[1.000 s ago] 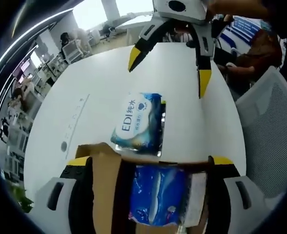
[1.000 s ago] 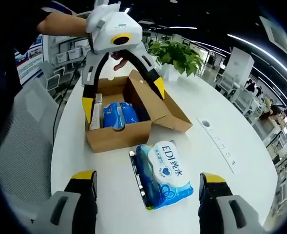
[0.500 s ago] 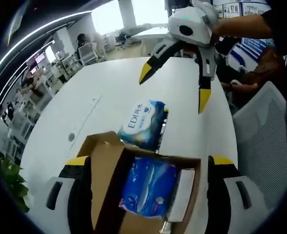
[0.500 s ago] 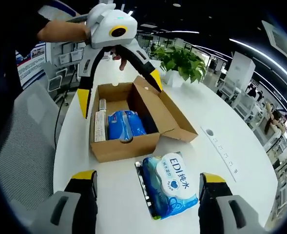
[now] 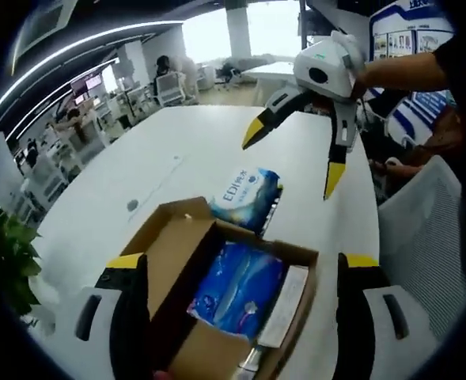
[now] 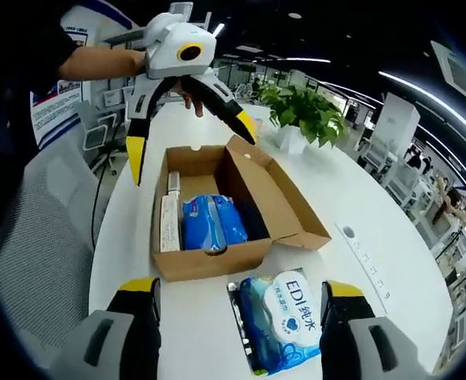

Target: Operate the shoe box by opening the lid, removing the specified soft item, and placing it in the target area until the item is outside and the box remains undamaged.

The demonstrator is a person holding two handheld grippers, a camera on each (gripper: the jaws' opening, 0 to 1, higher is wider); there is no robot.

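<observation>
The only print that could be read was on the blue-and-white soft pack (image 6: pixel 284 320) lying on the white surface (image 6: pixel 375 261) just beside the open shoe box (image 6: pixel 217 210). In the right gripper view its round white label read "EDI" in blue capitals, followed by the Chinese characters "纯水", with a small blue heart-shaped mark below them. In the left gripper view the same pack (image 5: pixel 247 196) showed "EDI" and those characters again, tilted. The smaller lines under the heart mark were too fine to read. Print on the blue pack (image 6: pixel 210 222) inside the box and on wall posters (image 5: pixel 407 32) was illegible.
</observation>
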